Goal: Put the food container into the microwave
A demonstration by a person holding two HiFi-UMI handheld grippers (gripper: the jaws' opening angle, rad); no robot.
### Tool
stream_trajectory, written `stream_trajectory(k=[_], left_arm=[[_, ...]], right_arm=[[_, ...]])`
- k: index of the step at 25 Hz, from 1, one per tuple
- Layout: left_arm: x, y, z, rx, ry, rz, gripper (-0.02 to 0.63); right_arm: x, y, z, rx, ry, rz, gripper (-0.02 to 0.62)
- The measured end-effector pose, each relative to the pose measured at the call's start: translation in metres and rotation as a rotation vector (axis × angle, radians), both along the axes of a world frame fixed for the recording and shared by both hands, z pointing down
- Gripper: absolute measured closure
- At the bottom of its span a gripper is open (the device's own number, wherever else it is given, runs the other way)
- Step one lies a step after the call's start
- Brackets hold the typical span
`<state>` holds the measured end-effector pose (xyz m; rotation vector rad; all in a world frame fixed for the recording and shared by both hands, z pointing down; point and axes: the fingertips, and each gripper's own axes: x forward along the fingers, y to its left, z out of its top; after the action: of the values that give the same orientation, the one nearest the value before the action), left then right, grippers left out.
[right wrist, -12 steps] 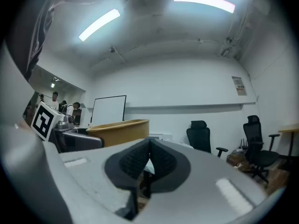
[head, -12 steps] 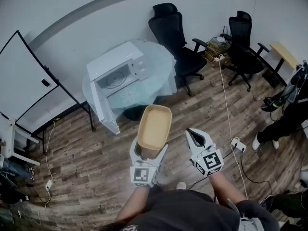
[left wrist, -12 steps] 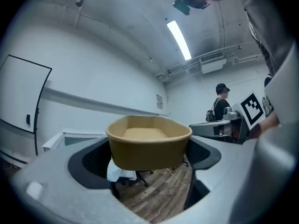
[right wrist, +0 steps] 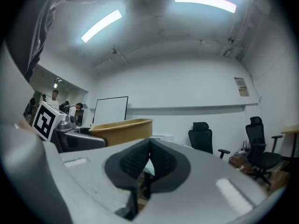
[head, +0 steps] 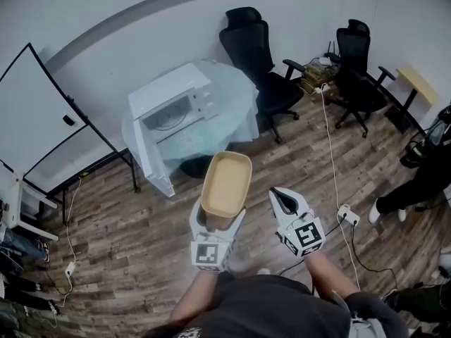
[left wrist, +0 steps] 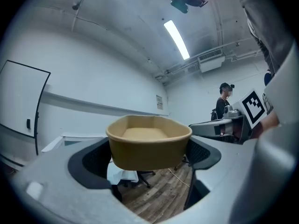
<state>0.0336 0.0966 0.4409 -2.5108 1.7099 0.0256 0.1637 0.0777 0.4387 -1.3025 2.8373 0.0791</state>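
A tan, empty food container is held level above the wood floor by my left gripper, whose wide-set jaws are shut on its near end. In the left gripper view the container fills the gap between the two dark pads. The white microwave stands on a table with a pale cloth, ahead and to the left, its door swung open. My right gripper floats to the right of the container, jaws shut and empty. From the right gripper view the container shows at the left.
Two black office chairs stand beyond the table. A white cable runs across the floor to a socket block. A whiteboard leans at the left. A person's legs are at the right edge.
Both grippers and the container sit almost where they were. The person at the right edge has shifted slightly.
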Motion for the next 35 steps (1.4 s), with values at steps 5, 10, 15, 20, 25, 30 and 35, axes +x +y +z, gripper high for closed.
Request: stream_trajectory(k=[5,10,15,20,25,30,35], left_arm=[[0.002,0.004,0.0,0.004,0.006,-0.019,0.1],[-0.001,0.0,0.005,-0.025,0.033,-0.032,0.1],[-0.006,-0.014,0.004,-0.031,0.043,-0.019,0.1],[-0.024,-0.039,0.007,-0.029,0.037,-0.021,0.1],[-0.043,-0.067,0.005,-0.032,0.045,-0.016,0.1],[-0.061,-0.099,-0.008,-0.007,0.05,0.02,0.099],[-0.079,-0.12,-0.013,0.01,0.06,0.045,0.1]], right_arm=[[0.0,0.011,-0.003,-0.008,-0.043,-0.057,0.594],[-0.002,0.007,0.002,-0.002,-0.005,-0.047,0.594],[-0.014,-0.007,-0.003,0.006,-0.002,-0.051,0.594],[-0.03,-0.038,-0.01,0.015,0.015,-0.045,0.594],[-0.051,-0.07,-0.014,0.014,0.034,-0.035,0.594],[-0.075,-0.1,-0.017,0.013,0.045,-0.013,0.594],[-0.094,-0.116,-0.01,-0.011,0.044,0.003,0.594]])
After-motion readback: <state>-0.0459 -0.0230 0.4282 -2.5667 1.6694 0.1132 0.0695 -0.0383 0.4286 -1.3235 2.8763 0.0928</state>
